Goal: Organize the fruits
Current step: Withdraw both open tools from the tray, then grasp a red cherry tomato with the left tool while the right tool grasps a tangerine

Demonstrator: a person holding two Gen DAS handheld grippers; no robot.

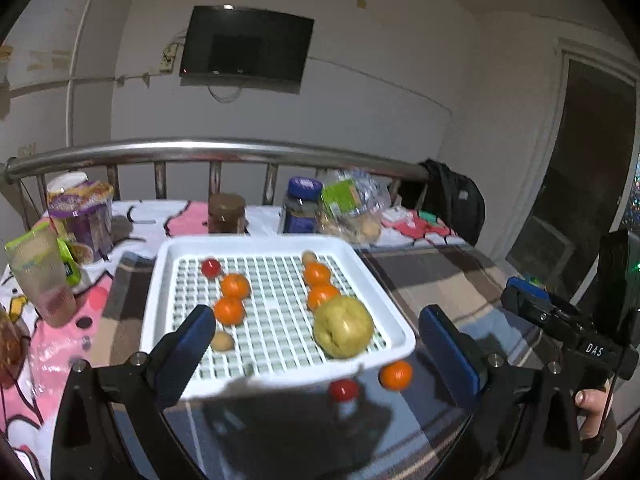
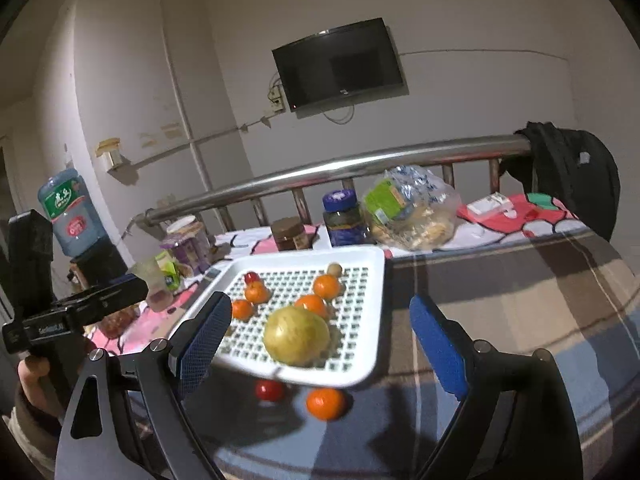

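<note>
Fruits: we see pear (image 1: 343,332) + 4 oranges in white tray (image 1: 160,280) on bed; orange (image 1: 396,375) & tomato (image 1: 343,390) lie near it. Left gripper (image 1: 316,344), right gripper (image 2: 320,340): fingers wide, empty.

Dark TV (image 2: 340,66) hanging on off-white wall (image 1: 360,92); steel bed rail (image 1: 224,150) running behind plaid blanket (image 2: 500,300); black backpack (image 2: 572,172) hanging rt; dim light.
</note>
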